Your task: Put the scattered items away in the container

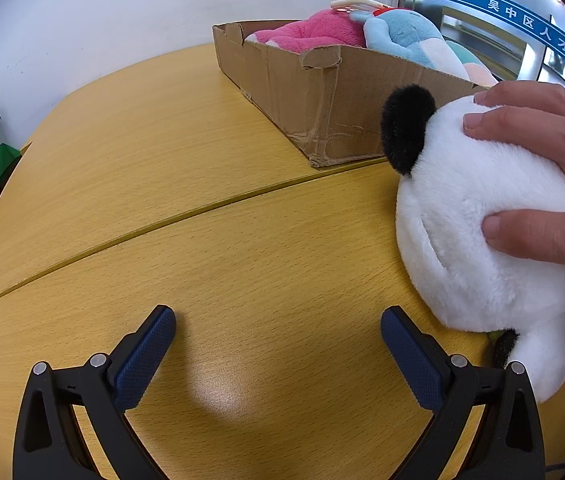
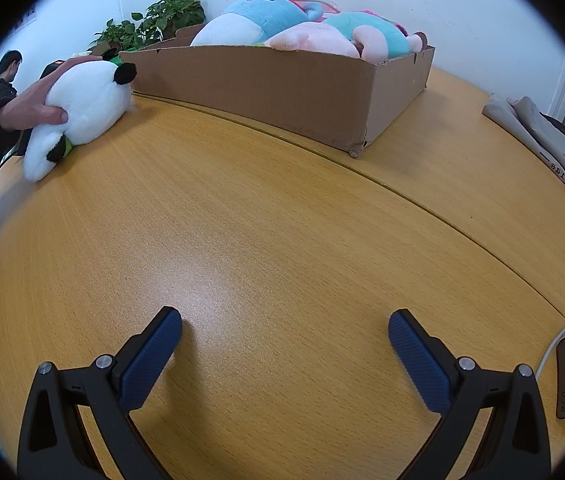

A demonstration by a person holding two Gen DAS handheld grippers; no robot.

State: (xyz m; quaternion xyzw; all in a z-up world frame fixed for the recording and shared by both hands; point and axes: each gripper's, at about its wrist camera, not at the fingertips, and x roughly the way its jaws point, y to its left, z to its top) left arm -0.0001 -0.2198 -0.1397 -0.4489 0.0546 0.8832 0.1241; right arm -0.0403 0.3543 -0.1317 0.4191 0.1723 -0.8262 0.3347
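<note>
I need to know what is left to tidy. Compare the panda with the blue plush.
The panda lies on the table outside the box; the blue plush sits inside it, piled with other toys. The panda is white with black ears; the blue plush is light blue and white. A bare hand grips the panda; nothing touches the blue plush. Both are soft toys.

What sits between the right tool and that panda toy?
Only bare wooden tabletop, as the right wrist view shows. The right tool is open, and a bare hand holds the panda toy.
</note>
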